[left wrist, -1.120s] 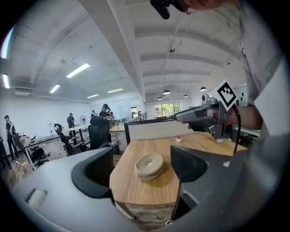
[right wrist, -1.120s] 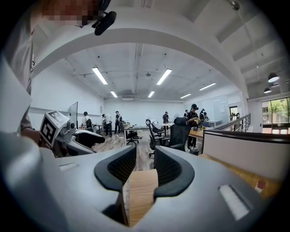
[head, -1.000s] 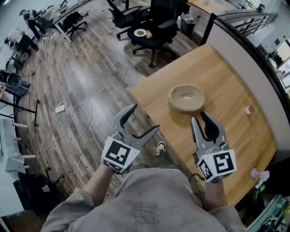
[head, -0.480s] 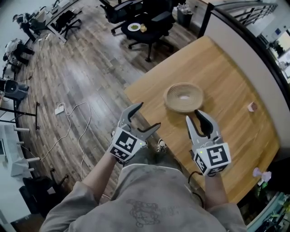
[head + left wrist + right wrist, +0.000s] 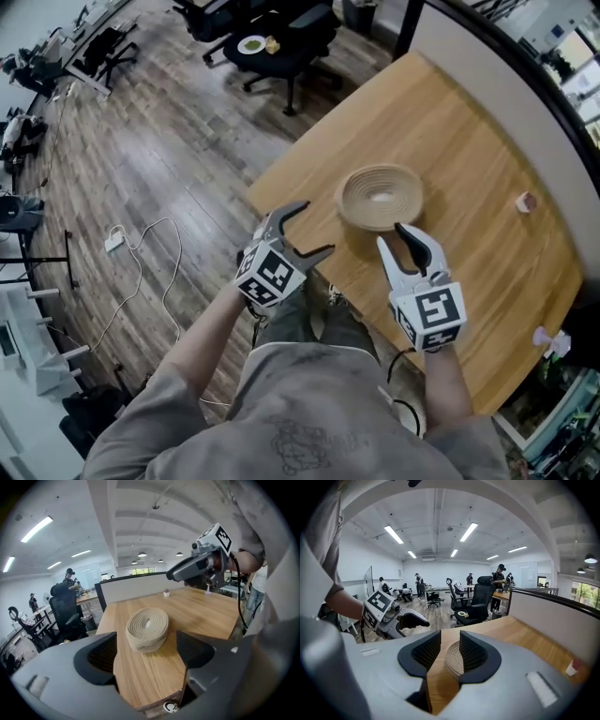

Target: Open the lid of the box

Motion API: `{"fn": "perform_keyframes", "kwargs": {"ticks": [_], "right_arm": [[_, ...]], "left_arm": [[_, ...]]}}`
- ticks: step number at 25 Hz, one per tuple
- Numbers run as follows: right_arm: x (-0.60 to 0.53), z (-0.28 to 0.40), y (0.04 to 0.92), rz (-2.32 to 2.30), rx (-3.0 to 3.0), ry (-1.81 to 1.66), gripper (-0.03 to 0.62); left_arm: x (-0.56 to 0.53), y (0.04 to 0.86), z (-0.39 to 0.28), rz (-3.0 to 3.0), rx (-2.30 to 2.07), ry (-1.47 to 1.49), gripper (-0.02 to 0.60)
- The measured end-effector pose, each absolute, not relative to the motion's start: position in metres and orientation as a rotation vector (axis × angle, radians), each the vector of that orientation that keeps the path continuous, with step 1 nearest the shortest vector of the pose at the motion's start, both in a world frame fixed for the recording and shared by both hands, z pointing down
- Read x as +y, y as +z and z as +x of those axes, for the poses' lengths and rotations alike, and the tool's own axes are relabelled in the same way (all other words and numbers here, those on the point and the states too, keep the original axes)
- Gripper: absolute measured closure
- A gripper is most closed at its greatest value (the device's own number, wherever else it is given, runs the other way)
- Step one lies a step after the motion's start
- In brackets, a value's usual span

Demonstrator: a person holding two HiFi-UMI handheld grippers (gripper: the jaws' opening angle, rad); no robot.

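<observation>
A round woven box with its lid on sits on the wooden table, near the table's left corner. My left gripper hovers at the table's edge, just left of the box, jaws spread wide and empty. In the left gripper view the box lies ahead between the open jaws of the left gripper, apart from them. My right gripper is just short of the box, its jaws a narrow gap apart with nothing in them. The right gripper frames the box beyond its tips.
A small pink object lies near the table's far right, against a dark partition. A purple item sits at the right edge. An office chair holding a plate stands on the wood floor, and cables trail at left.
Both grippers have moved forward toward the box. The left one has come in from over the floor to the table's edge. The jaws' spread looks unchanged.
</observation>
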State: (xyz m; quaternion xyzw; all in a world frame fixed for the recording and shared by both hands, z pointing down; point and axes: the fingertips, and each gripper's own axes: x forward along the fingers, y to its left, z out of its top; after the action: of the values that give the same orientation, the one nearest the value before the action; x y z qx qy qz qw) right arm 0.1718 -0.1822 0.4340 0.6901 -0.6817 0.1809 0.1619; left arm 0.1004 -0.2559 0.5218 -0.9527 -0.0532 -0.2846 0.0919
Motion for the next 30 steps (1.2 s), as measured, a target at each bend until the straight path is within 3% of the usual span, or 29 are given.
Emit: {"fn": "perform_keyframes", "kwargs": {"ticks": [15,30], "right_arm": [[-0.241,0.159,0.54,1.921,-1.773,0.787,0.487],[-0.256,0.162,0.606,1.809,-1.604,0.827,0.471]], "left_arm": [[-0.29,0.635,0.148,-2.754,-0.605,-0.941,0.183],[-0.287,0.668,0.184,-2.719,-0.847,-0.912,0.208]]}}
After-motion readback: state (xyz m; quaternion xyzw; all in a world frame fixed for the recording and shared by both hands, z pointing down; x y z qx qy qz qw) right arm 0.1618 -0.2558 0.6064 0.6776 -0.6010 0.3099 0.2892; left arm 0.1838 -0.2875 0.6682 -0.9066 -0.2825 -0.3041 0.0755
